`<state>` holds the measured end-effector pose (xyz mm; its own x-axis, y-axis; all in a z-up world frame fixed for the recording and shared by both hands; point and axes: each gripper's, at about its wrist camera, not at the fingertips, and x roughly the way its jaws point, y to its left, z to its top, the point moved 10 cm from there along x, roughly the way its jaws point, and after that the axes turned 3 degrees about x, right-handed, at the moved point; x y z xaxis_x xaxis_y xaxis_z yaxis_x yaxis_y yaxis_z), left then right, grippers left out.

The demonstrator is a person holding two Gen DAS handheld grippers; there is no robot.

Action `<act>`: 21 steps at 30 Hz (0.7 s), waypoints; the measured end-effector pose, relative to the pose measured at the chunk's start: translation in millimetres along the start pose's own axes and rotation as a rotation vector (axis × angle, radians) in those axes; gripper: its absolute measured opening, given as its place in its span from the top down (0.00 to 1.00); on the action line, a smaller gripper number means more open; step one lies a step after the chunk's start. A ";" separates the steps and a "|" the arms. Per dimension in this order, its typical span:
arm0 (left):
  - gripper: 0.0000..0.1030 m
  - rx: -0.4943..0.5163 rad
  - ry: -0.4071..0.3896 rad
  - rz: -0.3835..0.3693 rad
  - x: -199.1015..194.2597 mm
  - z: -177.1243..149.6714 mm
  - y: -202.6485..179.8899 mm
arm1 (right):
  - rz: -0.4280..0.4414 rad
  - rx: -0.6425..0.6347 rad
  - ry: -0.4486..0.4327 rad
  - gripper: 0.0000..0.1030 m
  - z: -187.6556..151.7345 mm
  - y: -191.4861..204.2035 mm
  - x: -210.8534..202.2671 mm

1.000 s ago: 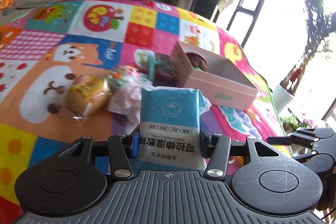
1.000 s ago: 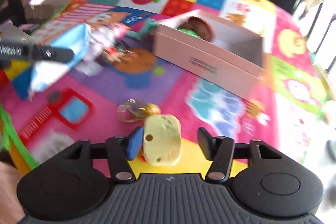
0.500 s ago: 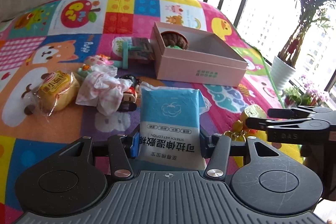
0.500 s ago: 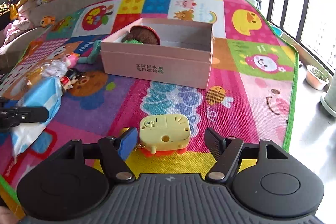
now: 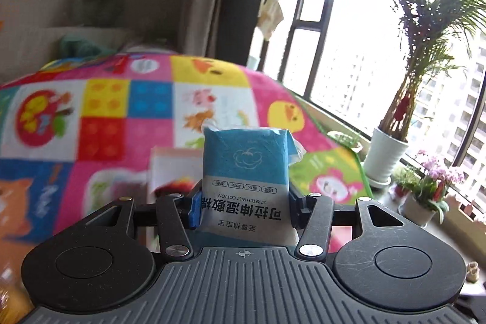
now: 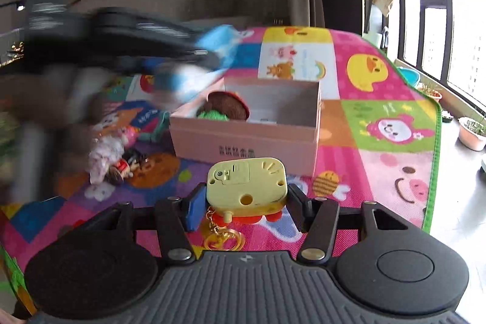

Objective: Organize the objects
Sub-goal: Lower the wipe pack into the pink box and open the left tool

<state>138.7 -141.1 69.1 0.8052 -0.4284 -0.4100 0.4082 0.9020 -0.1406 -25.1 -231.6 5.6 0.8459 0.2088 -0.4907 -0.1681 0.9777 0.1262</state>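
My left gripper is shut on a blue wet-wipe pack, held upright over the colourful mat. Behind the pack a blurred corner of the pink open box shows. In the right wrist view that pack and the left gripper streak above the left side of the box, which holds a brown and green plush. My right gripper has its jaws closing, and both pads press a yellow toy. The toy's gold key ring dangles below it.
A crumpled cloth and small figures lie left of the box on the play mat. The mat's green edge runs along bare floor by the window. Potted plants stand beside the window.
The left gripper has swung up and across with the pack, from near the loose items to above the box. The right jaws have widened, then closed on the yellow toy.
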 end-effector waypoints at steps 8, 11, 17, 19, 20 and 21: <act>0.42 0.107 0.180 0.146 86.6 -41.0 -0.4 | -0.053 -0.001 -0.075 0.46 17.7 -28.2 -17.9; 0.42 0.147 0.258 0.171 71.1 -53.6 -7.3 | -0.065 0.001 -0.068 0.46 19.1 -36.6 -11.7; 0.41 0.023 0.368 0.081 51.4 -57.5 -0.8 | -0.084 0.038 -0.069 0.46 31.1 -48.6 0.5; 0.41 0.015 0.319 0.062 41.2 -48.8 2.0 | -0.093 0.046 -0.074 0.46 34.7 -51.8 0.2; 0.42 0.011 0.284 0.054 34.8 -44.1 3.7 | -0.100 0.047 -0.075 0.46 36.0 -53.6 -0.1; 0.46 0.001 0.249 0.041 28.1 -38.5 4.7 | -0.107 0.045 -0.076 0.46 37.0 -55.4 0.4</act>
<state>146.6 -146.9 22.2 0.6903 -0.3647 -0.6249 0.3777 0.9183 -0.1187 3.3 -286.6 30.3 0.8938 0.0989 -0.4373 -0.0531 0.9919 0.1158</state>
